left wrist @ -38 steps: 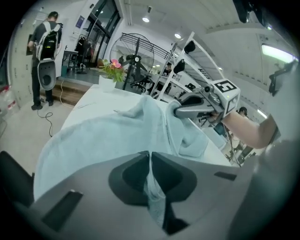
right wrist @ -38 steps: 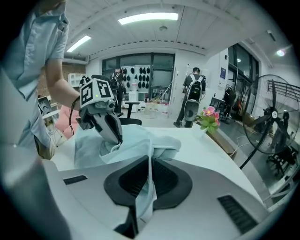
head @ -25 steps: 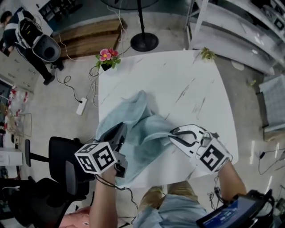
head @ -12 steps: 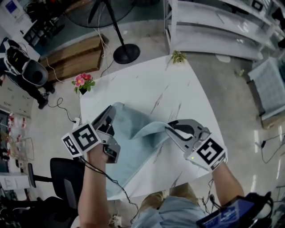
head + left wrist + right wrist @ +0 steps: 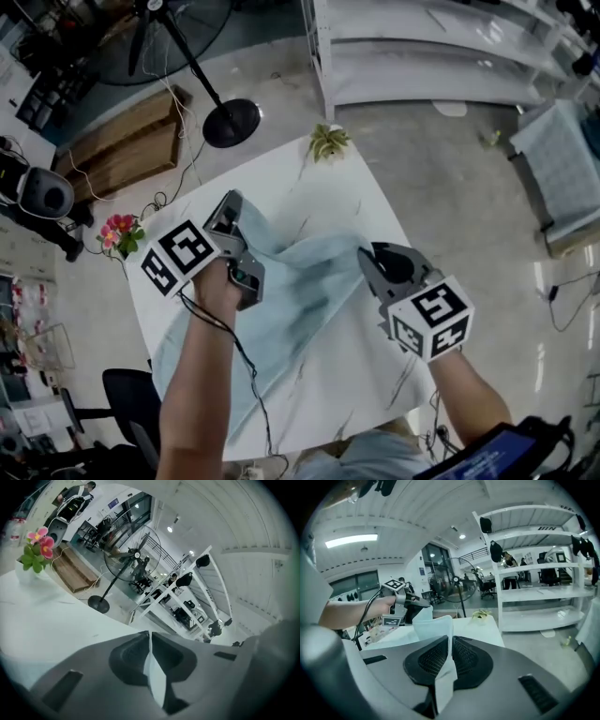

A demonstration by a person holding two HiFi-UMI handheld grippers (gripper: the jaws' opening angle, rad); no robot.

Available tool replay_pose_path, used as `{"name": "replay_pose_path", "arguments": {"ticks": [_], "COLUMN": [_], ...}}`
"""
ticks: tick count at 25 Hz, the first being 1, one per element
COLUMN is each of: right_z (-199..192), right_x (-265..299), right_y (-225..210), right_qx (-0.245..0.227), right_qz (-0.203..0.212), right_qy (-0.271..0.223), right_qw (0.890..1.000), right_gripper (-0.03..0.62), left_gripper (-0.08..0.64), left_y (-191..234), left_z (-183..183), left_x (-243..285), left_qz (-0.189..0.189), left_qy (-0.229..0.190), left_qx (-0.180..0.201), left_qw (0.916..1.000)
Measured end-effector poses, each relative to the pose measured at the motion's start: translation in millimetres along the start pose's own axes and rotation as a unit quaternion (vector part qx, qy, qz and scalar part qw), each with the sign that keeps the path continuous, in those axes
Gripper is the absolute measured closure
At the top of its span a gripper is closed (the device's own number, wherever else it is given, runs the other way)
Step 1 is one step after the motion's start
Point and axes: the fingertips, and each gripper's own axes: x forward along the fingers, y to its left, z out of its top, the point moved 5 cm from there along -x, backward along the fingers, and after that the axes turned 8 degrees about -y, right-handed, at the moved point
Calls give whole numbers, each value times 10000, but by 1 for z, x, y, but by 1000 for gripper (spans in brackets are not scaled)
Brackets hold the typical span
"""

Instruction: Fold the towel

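Note:
A light blue towel [image 5: 300, 309] lies spread over the white marble table [image 5: 375, 202], with its far edge lifted between my two grippers. My left gripper [image 5: 232, 201] is shut on the towel's far left corner, and a thin fold of the towel [image 5: 154, 677] shows pinched between its jaws. My right gripper [image 5: 367, 257] is shut on the far right corner, where a strip of the towel [image 5: 436, 625] stands up out of the closed jaws. In the right gripper view the left gripper [image 5: 401, 599] holds the cloth's other end at about the same height.
A pot of pink flowers [image 5: 120, 232] stands at the table's left corner and a small green plant [image 5: 328, 142] at its far corner. On the floor beyond are a fan stand [image 5: 232, 122], a wooden pallet [image 5: 122, 150] and white shelving [image 5: 422, 56]. A black chair [image 5: 122, 403] is near left.
Both grippers have carried the towel's edge away from the person toward the table's far side and moved apart. The bunched towel is now drawn out flatter along the table.

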Motion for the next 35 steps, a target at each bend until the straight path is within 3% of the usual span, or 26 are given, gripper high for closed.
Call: {"name": "replay_pose_path", "arguments": {"ticks": [5, 8, 9, 10, 11, 13, 16, 18, 23, 29, 32, 35], "right_z": [-40, -58, -63, -67, -69, -70, -67, -61, -53, -69, -80, -89], "right_x": [9, 9, 9, 8, 7, 5, 0, 0, 13, 21, 18, 14], "right_y": [-47, -65, -71, -75, -79, -84, -85, -81, -49, 15, 46, 78], "right_qx": [290, 403, 437, 473, 504, 509, 272, -22, -477, -1200, -1269, -1373], "right_qz": [-463, -643, -688, -722, -750, -814, -925, -927, -241, 768, 1083, 1403], "right_qy": [505, 685, 718, 735, 735, 710, 715, 689, 745, 1223, 1364, 1498], "right_qw": [9972, 9948, 9941, 9936, 9932, 9928, 9928, 9933, 9958, 9822, 9765, 9690], "right_gripper": [552, 543, 514, 469, 412, 397, 401, 429, 509, 541, 549, 549], "left_gripper": [537, 535, 521, 406, 329, 291, 293, 320, 350, 373, 387, 390], "left_y": [17, 22, 21, 19, 14, 4, -4, -6, -8, 4, 17, 27], "left_z": [-52, -82, -91, -97, -101, -99, -85, -77, -52, -27, -30, -53], "left_x": [68, 97, 104, 109, 112, 111, 97, 84, 39, -64, -124, -183], "left_qz": [365, 237, 90, -75, -232, -428, -486, -507, -643, -529, -434, -322], "left_qy": [470, 701, 772, 833, 870, 843, 664, 584, 329, 30, 0, 252], "left_qx": [84, -163, -279, -330, -278, 64, 525, 562, 490, 890, 1038, 1190], "left_qw": [9982, 9971, 9966, 9959, 9955, 9955, 9952, 9954, 9962, 9946, 9936, 9921]}}
